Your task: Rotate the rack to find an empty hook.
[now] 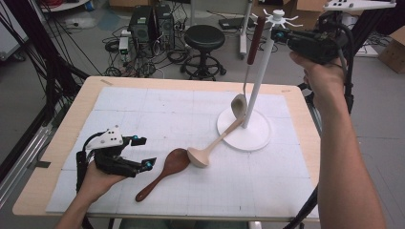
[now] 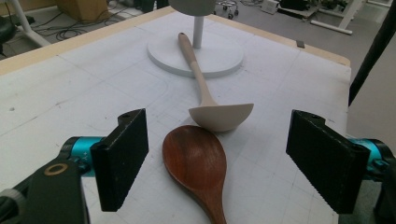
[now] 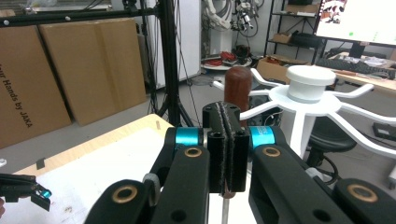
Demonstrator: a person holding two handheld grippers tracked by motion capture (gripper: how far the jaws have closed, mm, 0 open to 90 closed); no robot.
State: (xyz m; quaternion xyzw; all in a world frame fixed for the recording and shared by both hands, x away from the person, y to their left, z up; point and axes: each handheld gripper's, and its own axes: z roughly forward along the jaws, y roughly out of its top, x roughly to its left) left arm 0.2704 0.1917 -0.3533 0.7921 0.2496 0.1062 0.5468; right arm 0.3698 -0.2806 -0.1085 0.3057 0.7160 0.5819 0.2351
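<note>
Right gripper point(image 1: 278, 33), jaws pressed together w/ nothing visible between, sits by the rack point(image 1: 276, 19) top at far right, next to the hanging ladle point(image 1: 251, 52) — back off gently. Left gripper point(image 1: 143, 152) gapes empty near left, dark wooden spoon point(image 1: 165, 171) just ahead — grip the handle.

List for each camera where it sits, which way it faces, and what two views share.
High view: above the table's near edge, looking forward and down; both forearms, left gripper, right gripper.
Left gripper view: low over the table, along open fingers toward dark spoon, pale ladle, white stand.
Right gripper view: level, along closed fingers at the stand's top.
Shared: stand, spoon, ladle.
</note>
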